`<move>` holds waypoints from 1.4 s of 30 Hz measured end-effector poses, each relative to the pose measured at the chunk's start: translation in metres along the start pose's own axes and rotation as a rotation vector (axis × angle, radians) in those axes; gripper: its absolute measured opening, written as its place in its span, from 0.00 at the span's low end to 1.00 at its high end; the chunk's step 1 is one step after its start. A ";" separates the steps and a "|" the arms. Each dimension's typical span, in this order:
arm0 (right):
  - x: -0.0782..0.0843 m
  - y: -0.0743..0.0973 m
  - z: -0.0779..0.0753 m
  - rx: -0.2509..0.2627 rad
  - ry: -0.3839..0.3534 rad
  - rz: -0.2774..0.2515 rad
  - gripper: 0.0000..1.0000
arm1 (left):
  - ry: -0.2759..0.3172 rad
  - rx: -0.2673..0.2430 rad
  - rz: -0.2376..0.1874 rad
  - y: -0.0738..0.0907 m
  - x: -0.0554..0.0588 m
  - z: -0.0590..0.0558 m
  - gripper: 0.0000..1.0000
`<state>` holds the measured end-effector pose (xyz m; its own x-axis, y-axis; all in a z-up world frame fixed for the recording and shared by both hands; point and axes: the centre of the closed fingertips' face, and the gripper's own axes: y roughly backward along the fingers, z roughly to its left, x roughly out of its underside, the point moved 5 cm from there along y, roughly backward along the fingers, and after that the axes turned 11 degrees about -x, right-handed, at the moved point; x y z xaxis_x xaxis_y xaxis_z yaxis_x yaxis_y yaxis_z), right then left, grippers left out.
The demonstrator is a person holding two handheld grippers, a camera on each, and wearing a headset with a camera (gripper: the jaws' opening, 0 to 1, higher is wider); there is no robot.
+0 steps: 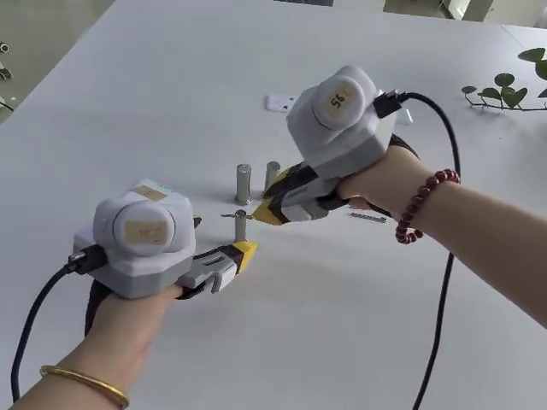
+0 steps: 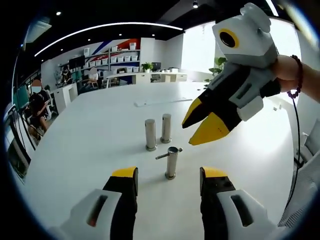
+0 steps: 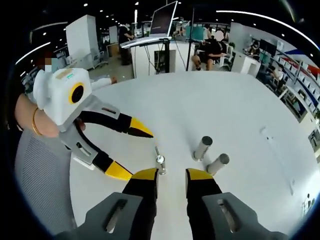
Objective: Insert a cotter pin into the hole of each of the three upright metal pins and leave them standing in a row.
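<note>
The left tool [image 1: 244, 251] is open, its jaws wide apart and gripping nothing. In the head view it sits at 7 o'clock on the white counter [image 1: 171, 102] and points toward 2 o'clock. Just ahead of its tips stands the front pin [image 1: 240, 226], upright and untouched. In the left gripper view this pin rises between the lines of the two jaws. A cotter [image 1: 228, 215] runs crosswise through the top of the pin, and its free end sticks out toward 9 o'clock.

The right tool [image 1: 265, 213] comes in from 3 o'clock. Its jaws are parted only narrowly and hold nothing. Its yellow tips lie just beside the front pin, at that pin's 2 o'clock. In the right gripper view the pin stands close by the tip of the left jaw.

Two more pins, the back left pin [image 1: 244, 184] and the back right pin [image 1: 272, 175], stand upright side by side at 12 to 1 o'clock of the front pin. They are near each other but apart.

A loose cotter [image 1: 367, 217] lies flat on the counter at 3 o'clock, beside the right hand [image 1: 380, 179].
</note>
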<state>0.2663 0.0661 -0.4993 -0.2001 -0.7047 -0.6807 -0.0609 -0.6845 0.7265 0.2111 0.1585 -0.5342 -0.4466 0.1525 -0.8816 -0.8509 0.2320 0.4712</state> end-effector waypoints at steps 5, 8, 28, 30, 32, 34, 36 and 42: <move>-0.002 0.007 -0.010 0.050 -0.070 -0.082 0.20 | 0.004 0.003 -0.013 0.009 -0.004 0.000 0.54; -0.002 0.008 -0.021 0.093 -0.093 -0.122 0.24 | 0.002 0.006 -0.025 0.016 -0.006 0.000 0.57; 0.009 -0.021 -0.068 0.212 -0.211 -0.309 0.22 | -0.016 -0.007 -0.074 0.048 -0.012 0.005 0.77; 0.012 -0.026 -0.071 0.209 -0.217 -0.302 0.21 | -0.019 -0.005 -0.083 0.051 -0.013 0.005 0.78; 0.013 -0.030 -0.074 0.222 -0.208 -0.295 0.19 | -0.015 -0.001 -0.097 0.054 -0.015 0.004 0.79; 0.014 -0.032 -0.075 0.224 -0.215 -0.302 0.17 | -0.015 0.003 -0.100 0.055 -0.015 0.004 0.79; 0.014 -0.033 -0.074 0.230 -0.214 -0.301 0.16 | -0.020 0.002 -0.096 0.056 -0.014 0.003 0.80; 0.014 -0.033 -0.078 0.243 -0.217 -0.316 0.11 | -0.030 0.000 -0.104 0.059 -0.012 0.003 0.82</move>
<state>0.3423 0.0648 -0.5402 -0.3332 -0.3947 -0.8563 -0.3746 -0.7780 0.5044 0.1670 0.1733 -0.4960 -0.3473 0.1563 -0.9247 -0.8924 0.2479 0.3770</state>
